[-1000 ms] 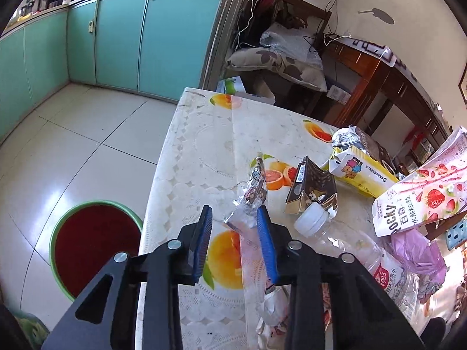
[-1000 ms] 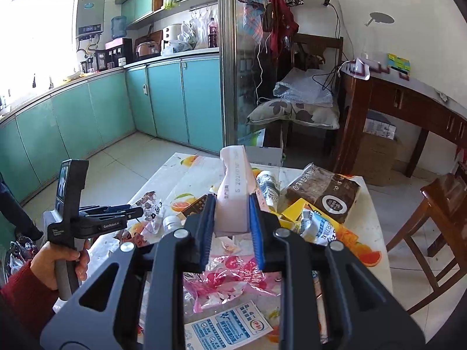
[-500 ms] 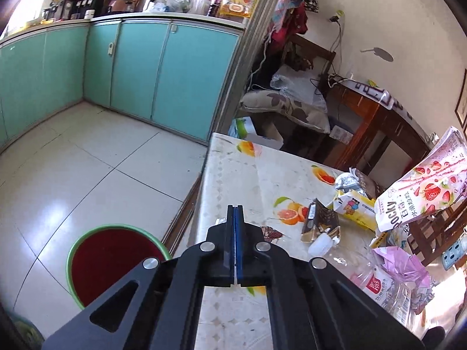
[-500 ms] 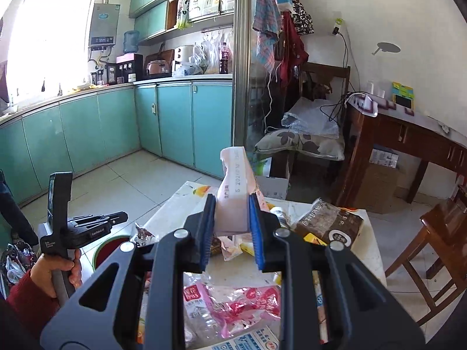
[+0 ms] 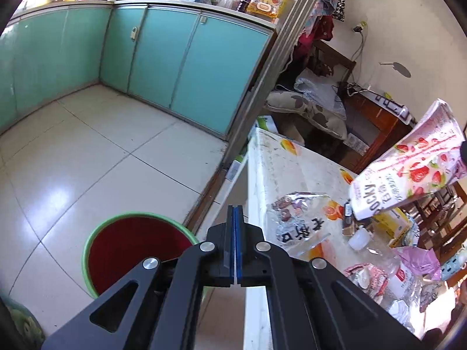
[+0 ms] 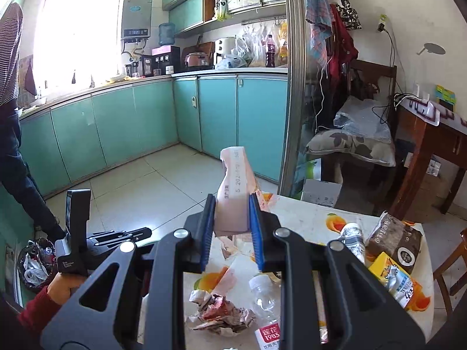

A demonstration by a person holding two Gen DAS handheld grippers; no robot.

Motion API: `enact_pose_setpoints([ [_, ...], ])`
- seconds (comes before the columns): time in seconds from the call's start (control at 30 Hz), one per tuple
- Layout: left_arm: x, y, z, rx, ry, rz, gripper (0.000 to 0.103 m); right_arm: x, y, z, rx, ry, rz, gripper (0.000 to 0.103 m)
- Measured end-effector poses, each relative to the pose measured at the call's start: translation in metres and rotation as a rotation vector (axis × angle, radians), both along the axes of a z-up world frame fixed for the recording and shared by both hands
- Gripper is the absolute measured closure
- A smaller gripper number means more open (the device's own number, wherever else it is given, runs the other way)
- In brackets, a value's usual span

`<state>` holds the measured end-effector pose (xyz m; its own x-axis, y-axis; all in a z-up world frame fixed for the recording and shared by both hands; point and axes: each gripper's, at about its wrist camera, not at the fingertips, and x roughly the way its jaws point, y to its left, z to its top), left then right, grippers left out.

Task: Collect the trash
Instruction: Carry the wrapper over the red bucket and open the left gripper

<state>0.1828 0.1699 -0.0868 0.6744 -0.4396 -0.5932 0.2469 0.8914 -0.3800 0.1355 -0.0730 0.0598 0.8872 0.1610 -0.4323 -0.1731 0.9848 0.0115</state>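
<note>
In the left wrist view, left gripper (image 5: 235, 227) sits closed and empty by the red bin (image 5: 137, 250), unseen from the right. Right gripper (image 6: 232, 227) clamps the pink Pocky box (image 6: 233, 198). A second ago, left jaws were open around a wrapper.

Two grippers (image 5: 235, 242) (image 6: 232, 227), one red bin with a green rim (image 5: 134, 250), one pink snack box (image 6: 233, 201), one clear plastic bottle (image 6: 264, 312), one yellow carton (image 6: 391, 277), one dark bag (image 6: 394, 240), one fruit-print table (image 6: 309, 221).
</note>
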Motion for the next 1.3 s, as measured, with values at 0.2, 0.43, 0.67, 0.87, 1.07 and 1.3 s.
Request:
enact_pose_setpoints([
  [0.2, -0.018, -0.035, 0.017, -0.009, -0.135, -0.110, 0.007, -0.001, -0.007, -0.008, -0.001, 0.024, -0.030, 0.080],
  [0.43, 0.021, -0.063, -0.007, -0.007, 0.000, -0.092, 0.036, -0.010, -0.020, -0.009, -0.008, 0.036, -0.064, 0.080],
  [0.67, 0.029, -0.067, -0.023, -0.069, 0.082, -0.123, 0.070, -0.017, -0.031, -0.007, 0.005, 0.041, -0.081, 0.080],
  [0.87, 0.022, -0.043, -0.020, -0.078, 0.072, -0.060, 0.081, -0.016, -0.022, -0.009, 0.018, 0.047, -0.052, 0.080],
  [1.07, 0.016, -0.003, -0.019, 0.024, 0.050, 0.077, 0.083, -0.005, 0.009, -0.011, 0.051, 0.060, 0.042, 0.080],
  [1.3, 0.023, 0.052, -0.046, 0.083, 0.130, 0.185, 0.083, 0.036, 0.058, -0.031, 0.152, 0.110, 0.163, 0.080],
])
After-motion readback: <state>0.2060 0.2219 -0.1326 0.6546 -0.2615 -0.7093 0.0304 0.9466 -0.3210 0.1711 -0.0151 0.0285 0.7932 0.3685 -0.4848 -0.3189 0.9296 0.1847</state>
